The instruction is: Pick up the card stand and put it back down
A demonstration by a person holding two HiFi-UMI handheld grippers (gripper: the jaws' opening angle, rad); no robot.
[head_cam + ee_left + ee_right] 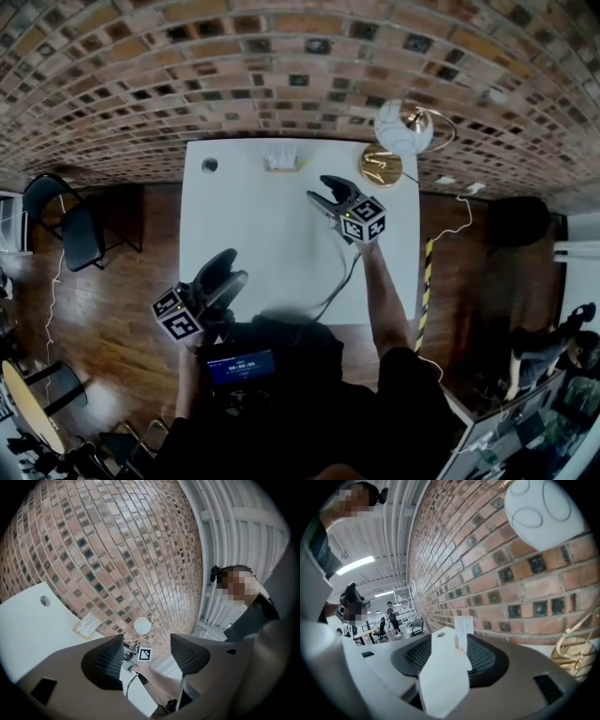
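A white table (244, 234) set against a brick wall (141, 75) is seen from above, with a two-fingered gripper held in each of a person's hands. The card stand (281, 159) is left upright at the far edge of the table, close to the wall, with a white card held in it; it is touched by neither gripper.

The right gripper (321, 192) is held out over the table's far half and aimed toward the stand, from which it is well apart. In the right gripper view its fingers (487, 658) are shown spread apart, and the card stand (463, 631) is framed in the gap between them, farther off on the table. Nothing is gripped.

The left gripper (230, 267) is held near the table's near left edge. Its fingers (108, 660) are likewise seen parted and empty, with the card stand (87, 624) visible beyond them by the wall.

A lamp with a white globe (403, 127) and what appears to be a brass base (382, 165) is stood at the far right corner. A round hole (209, 165) is cut in the far left corner, and a dark cable (333, 295) is trailed across the table's near side.
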